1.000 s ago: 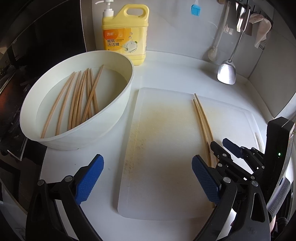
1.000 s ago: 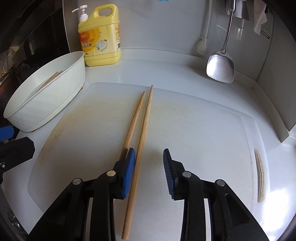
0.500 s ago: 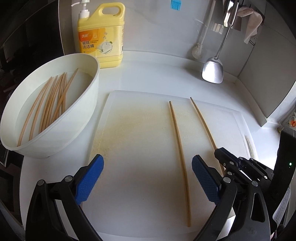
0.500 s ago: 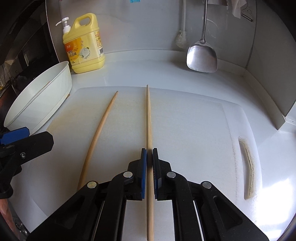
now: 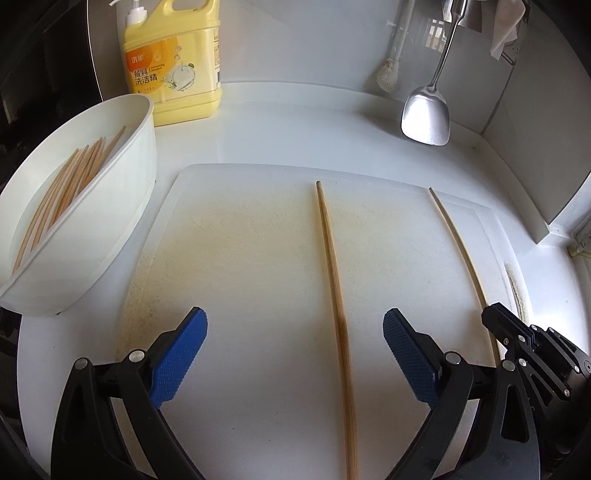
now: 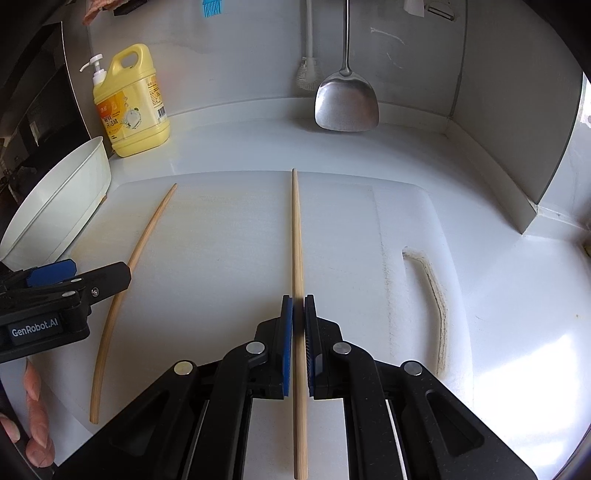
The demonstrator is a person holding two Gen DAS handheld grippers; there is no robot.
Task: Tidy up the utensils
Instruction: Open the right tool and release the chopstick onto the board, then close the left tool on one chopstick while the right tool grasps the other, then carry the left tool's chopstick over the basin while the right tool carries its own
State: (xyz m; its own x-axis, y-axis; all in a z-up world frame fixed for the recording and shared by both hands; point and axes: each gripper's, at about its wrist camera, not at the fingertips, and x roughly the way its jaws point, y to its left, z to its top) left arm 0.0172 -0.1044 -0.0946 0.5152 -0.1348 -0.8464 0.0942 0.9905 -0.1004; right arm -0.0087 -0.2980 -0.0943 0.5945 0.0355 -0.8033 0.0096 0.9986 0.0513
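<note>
White cutting board – two chopsticks apart

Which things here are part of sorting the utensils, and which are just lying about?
Part of the job:
- chopstick clamped in the right gripper
- loose chopstick on the cutting board
- white basin holding more chopsticks
- left gripper, open

Lying about:
- yellow detergent bottle
- metal spatula
- blue brush
- white brush
</note>
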